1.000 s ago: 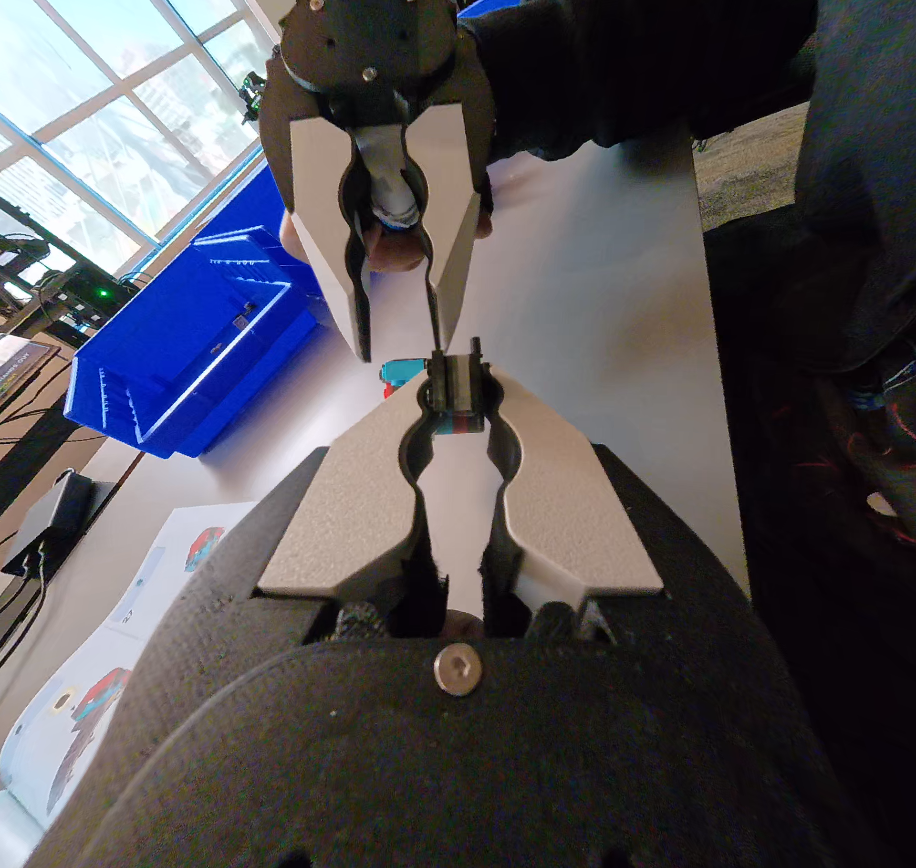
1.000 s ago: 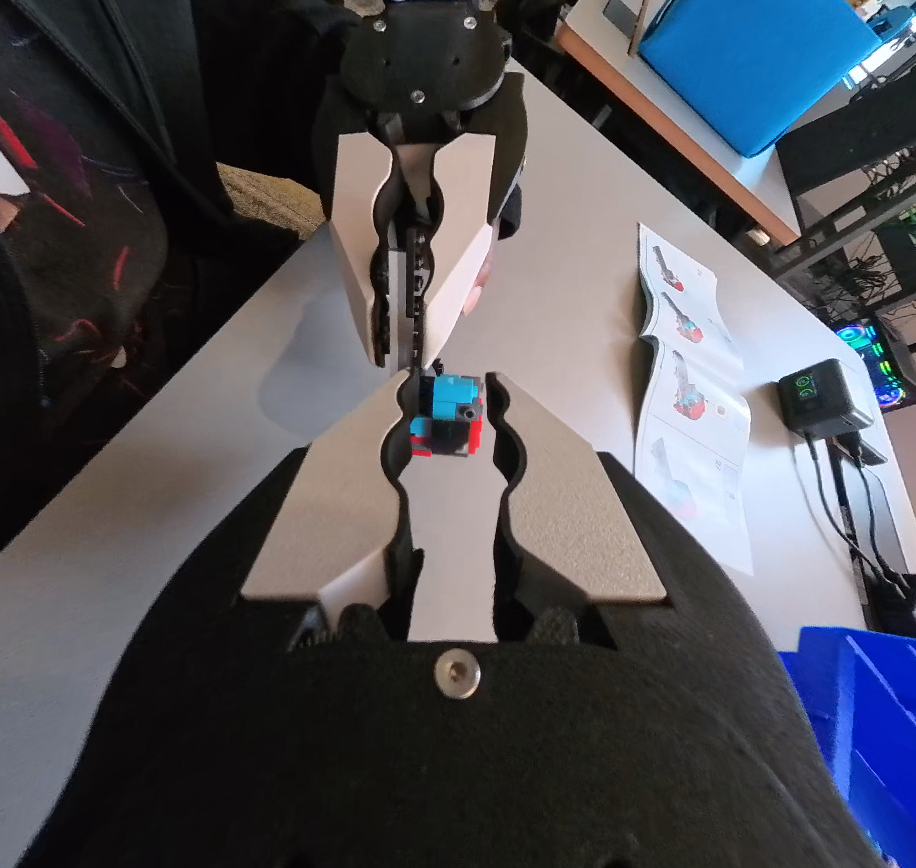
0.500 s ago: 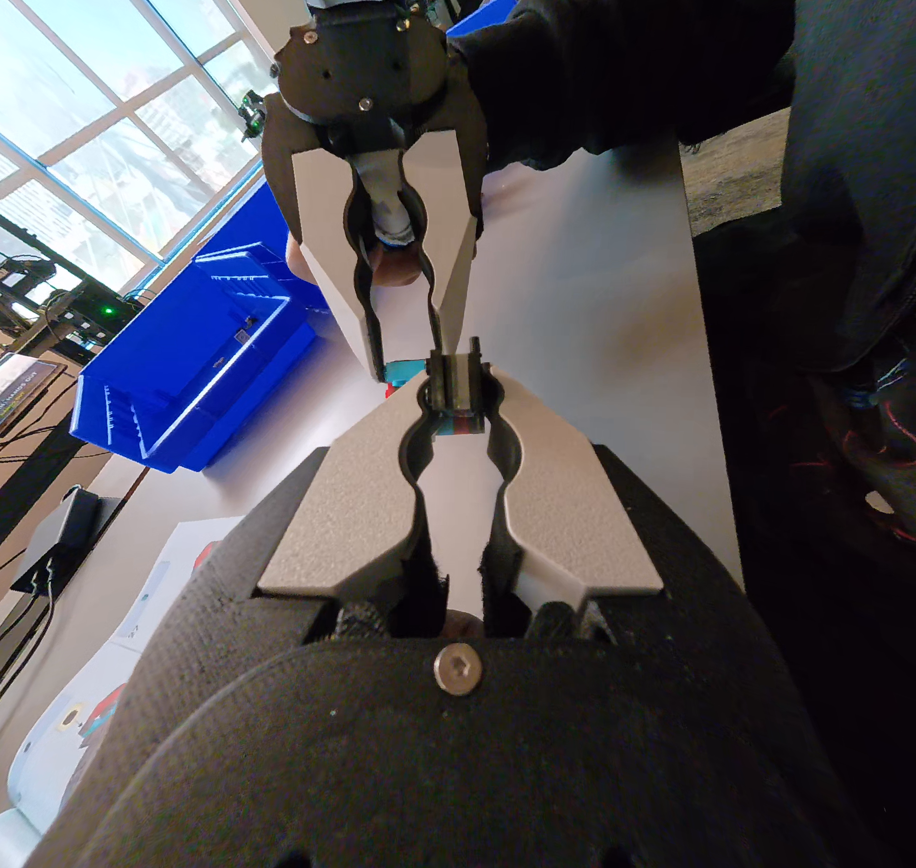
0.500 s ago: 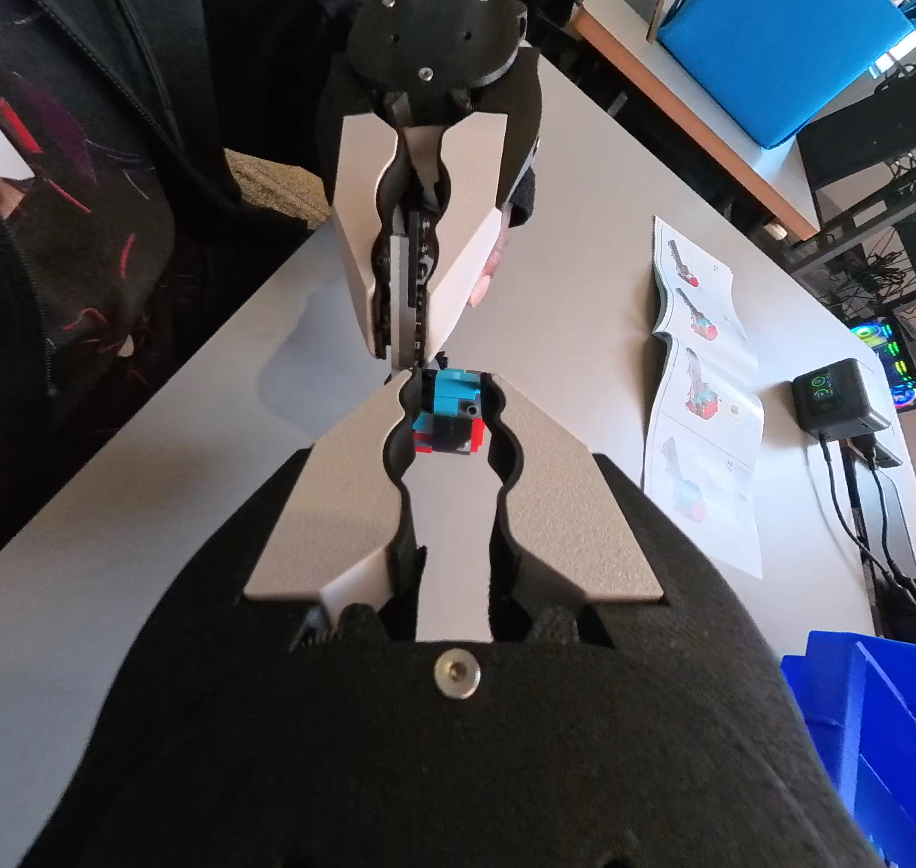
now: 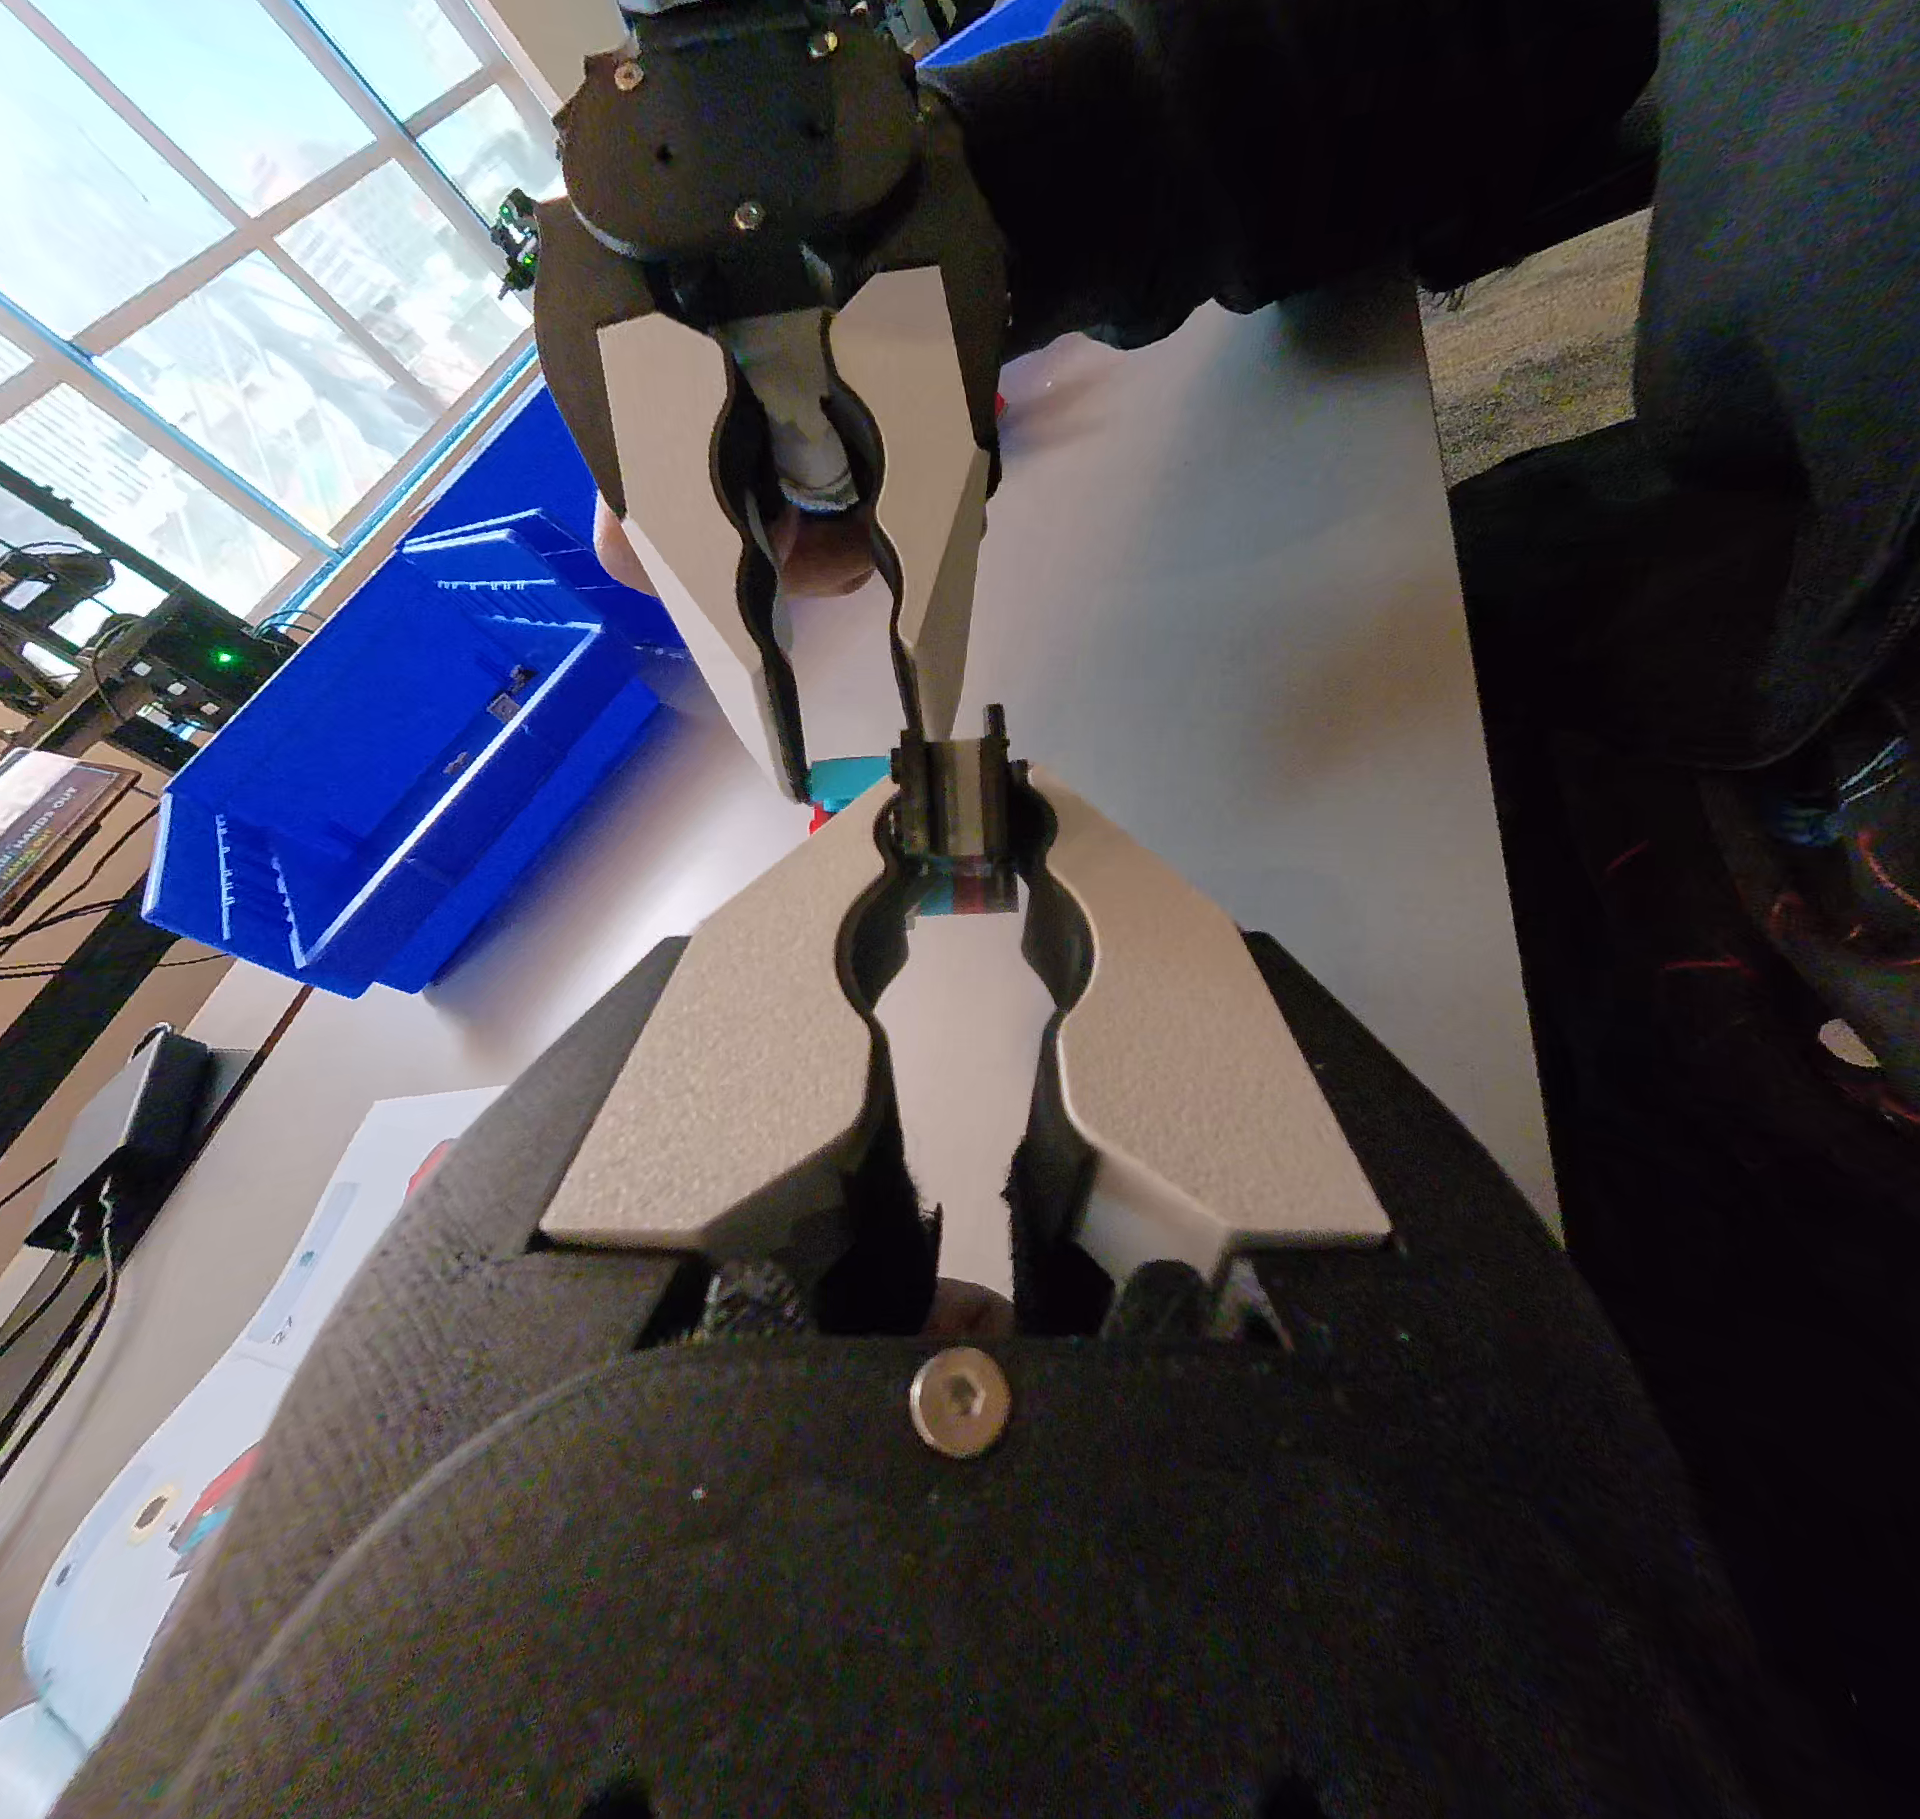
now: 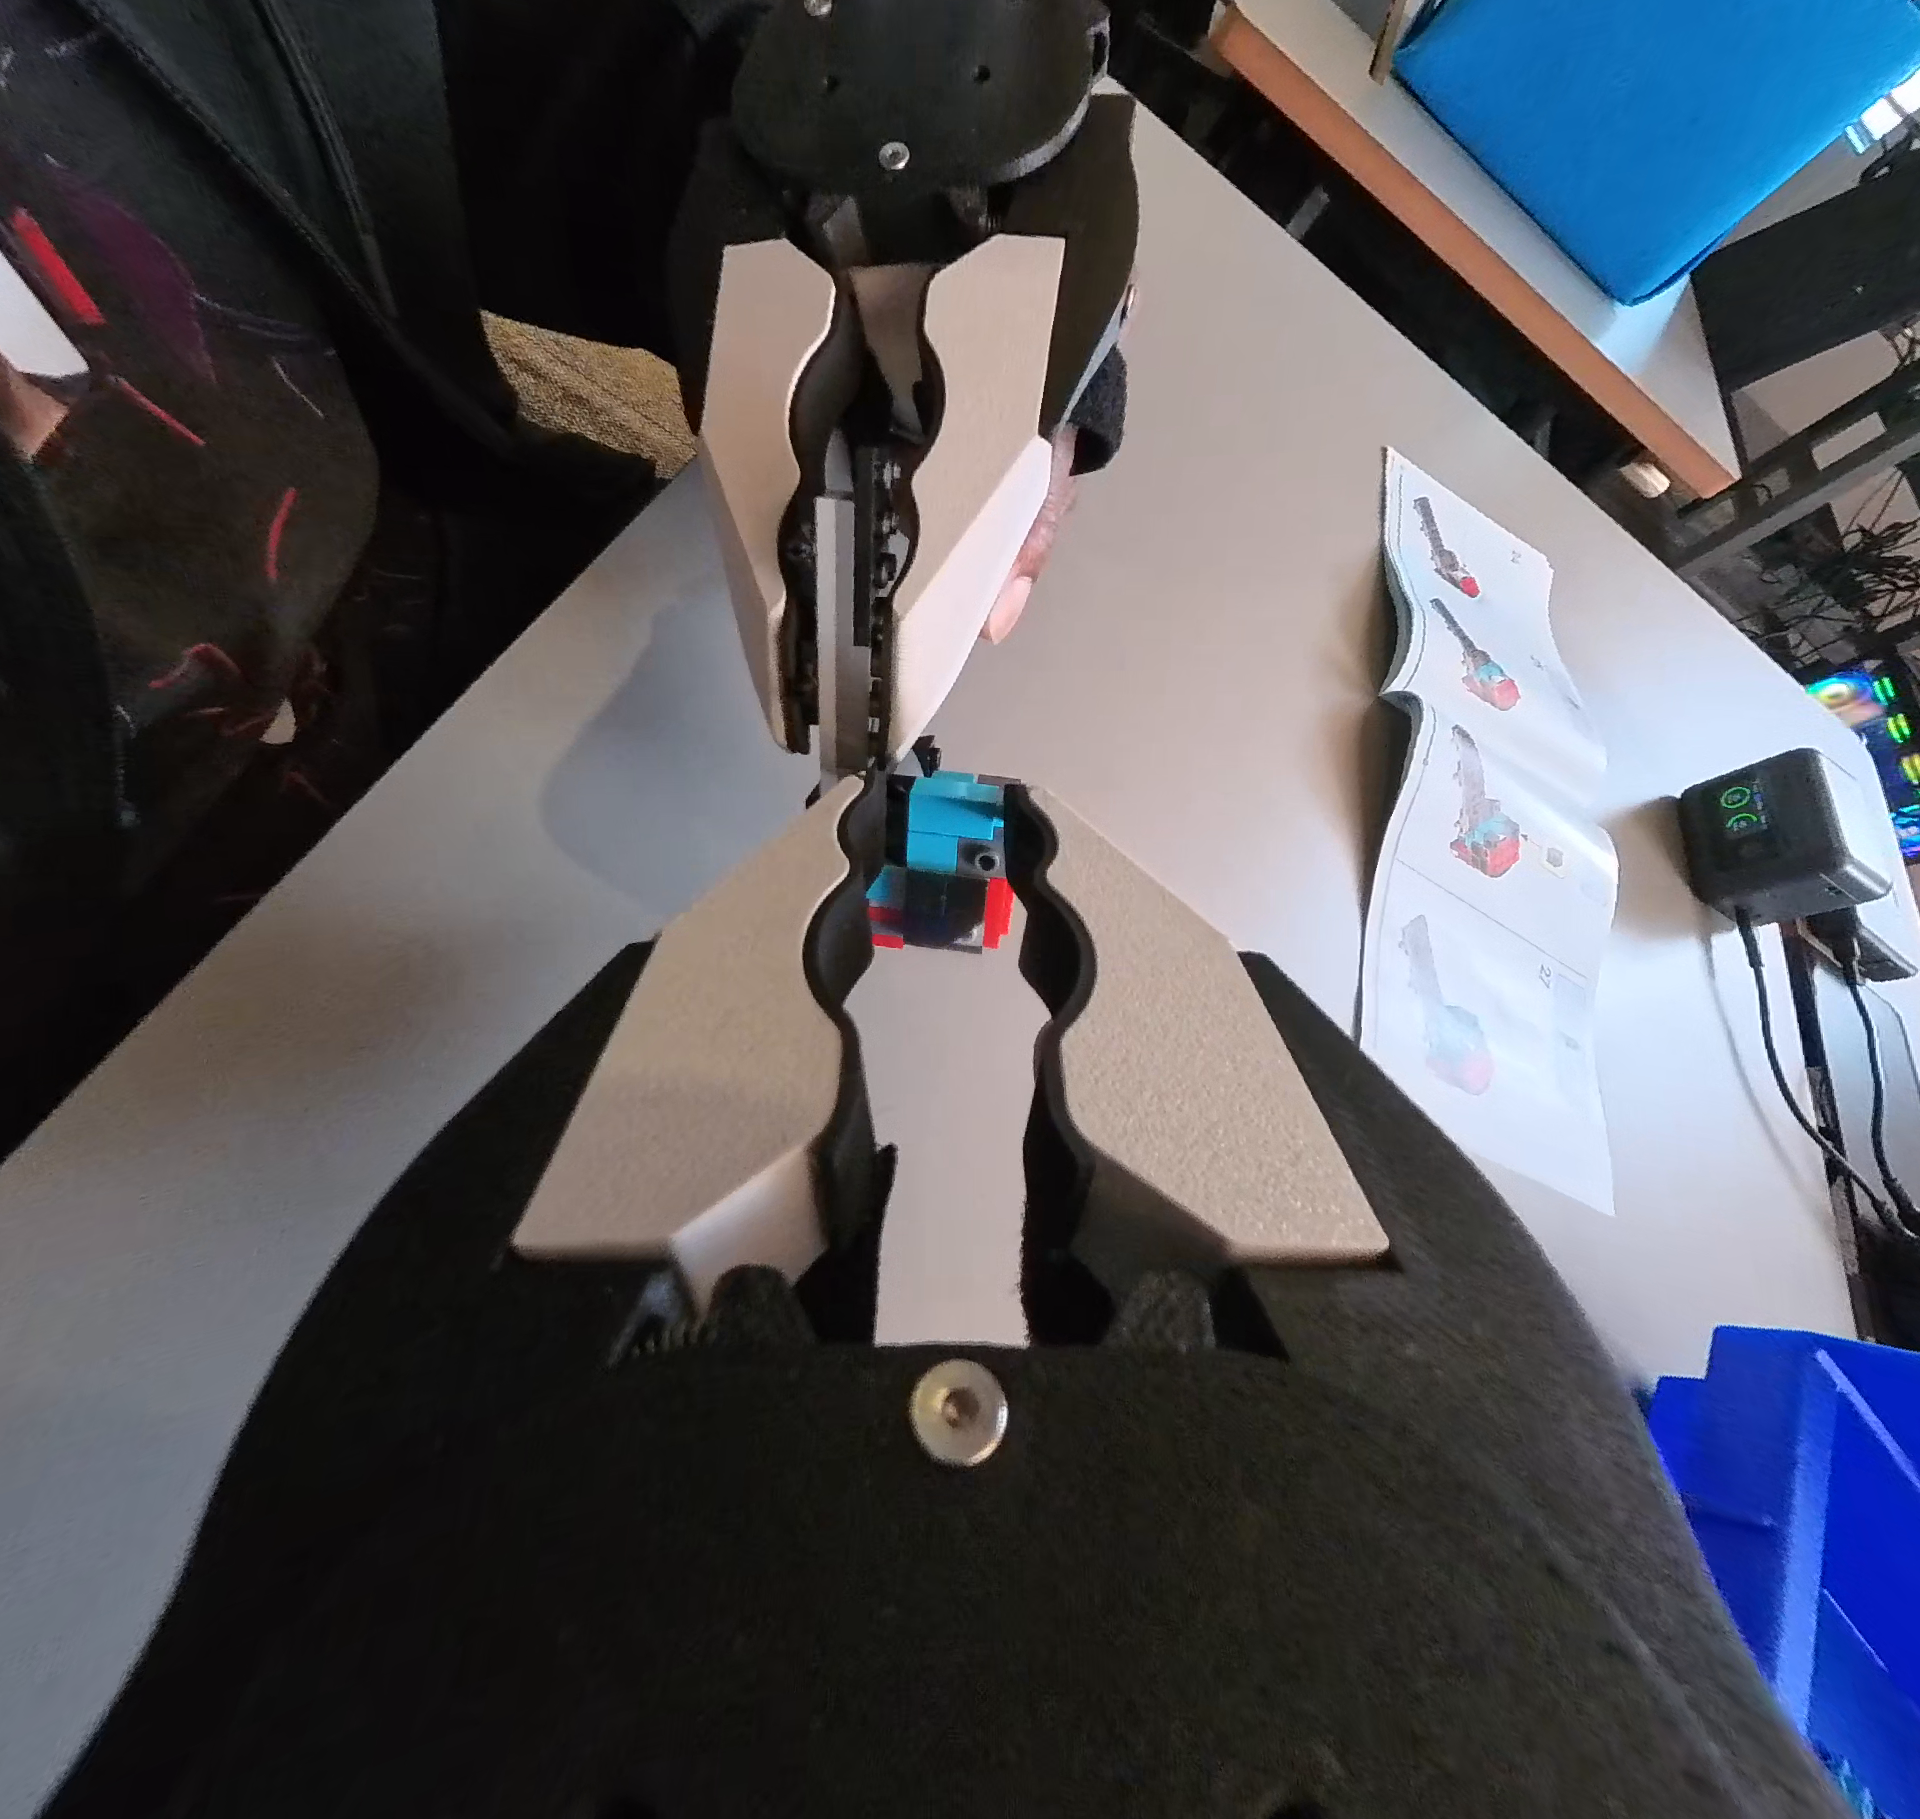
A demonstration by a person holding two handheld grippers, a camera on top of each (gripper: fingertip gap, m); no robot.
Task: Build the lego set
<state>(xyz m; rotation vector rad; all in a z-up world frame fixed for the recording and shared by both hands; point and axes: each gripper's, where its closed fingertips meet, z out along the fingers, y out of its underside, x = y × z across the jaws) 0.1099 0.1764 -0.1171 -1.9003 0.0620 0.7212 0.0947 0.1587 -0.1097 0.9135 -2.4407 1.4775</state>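
My left gripper (image 5: 961, 793) is shut on a long grey and black lego piece (image 5: 956, 801). In the right wrist view that gripper (image 6: 844, 761) comes down from the top, with the piece (image 6: 864, 606) running along its fingers. The piece's lower end meets the left top of a teal, red and black lego build (image 6: 940, 865). My right gripper (image 6: 940, 819) is shut on this build just above the grey table (image 6: 312, 990). In the left wrist view the right gripper (image 5: 857, 761) comes from the top, and only a teal part of the build (image 5: 847, 777) shows.
An open instruction booklet (image 6: 1486, 834) lies to the right, with a black power unit (image 6: 1766, 844) and its cables beyond it. A blue bin (image 5: 395, 751) stands near the window side. A person in dark clothing stands at the table edge (image 5: 1455, 626). Only a small space, under 4 cm, lies between the two pairs of fingers.
My right gripper's fingers have closed in on the build. The two grippers have drawn a little closer, so the long piece's end now meets the build.
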